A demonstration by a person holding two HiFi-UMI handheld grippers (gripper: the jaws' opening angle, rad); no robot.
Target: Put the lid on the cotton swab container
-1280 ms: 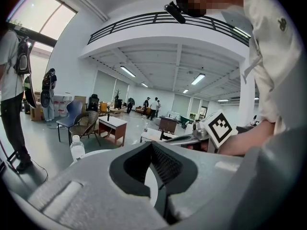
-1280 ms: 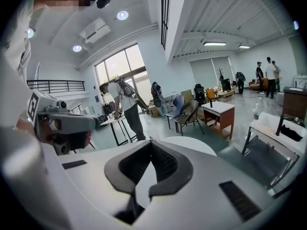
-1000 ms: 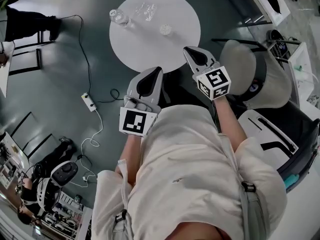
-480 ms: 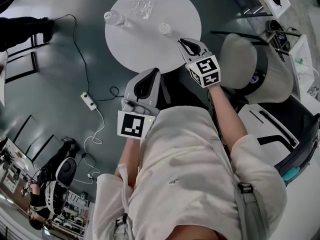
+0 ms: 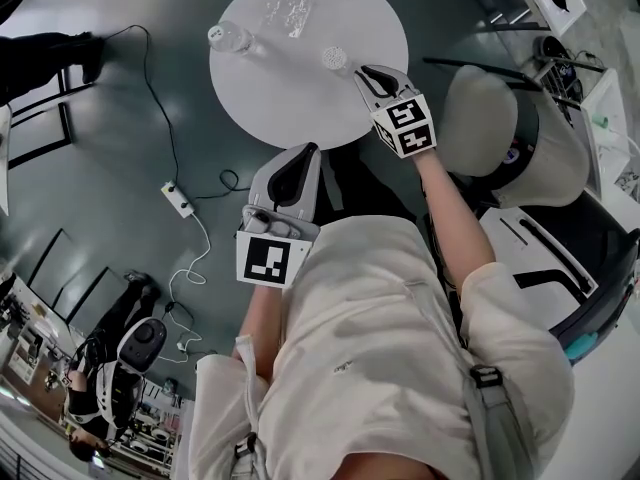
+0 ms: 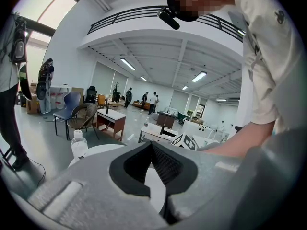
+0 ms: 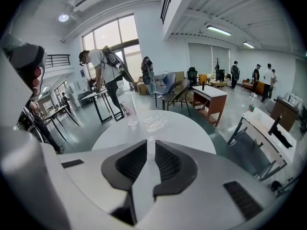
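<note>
Grey floor [image 5: 120, 118] fills most of the head view, with a white power strip [image 5: 178, 202] and its cable lying on it. The person's pale shirt [image 5: 370, 328] takes up the bottom half. A beige chair [image 5: 480, 128] sits just beside the right edge of the round white tabletop [image 5: 300, 88].

The left claw [image 5: 298, 158] is held low, off the near edge of the tabletop and over the floor. In the left gripper view its tips [image 6: 151, 143] meet, with nothing between them. The right claw [image 5: 362, 71] reaches over the near right part of the tabletop. In the right gripper view [image 7: 150, 142] its jaws stand a narrow slit apart, and only bare white tabletop shows through.

A clear water bottle [image 5: 228, 37] stands upright at the far left rim. It also shows in the left gripper view [image 6: 78, 146] and the right gripper view [image 7: 126, 107]. A clear crinkly packet [image 5: 287, 10] lies flat at the far side, right of the bottle (too small to say what is in it). It also shows in the right gripper view [image 7: 154, 122].

The small round cotton swab container [image 5: 333, 59] stands on the tabletop just beyond the right claw's tip, close but apart from it. I can't tell if a lid is on it.
</note>
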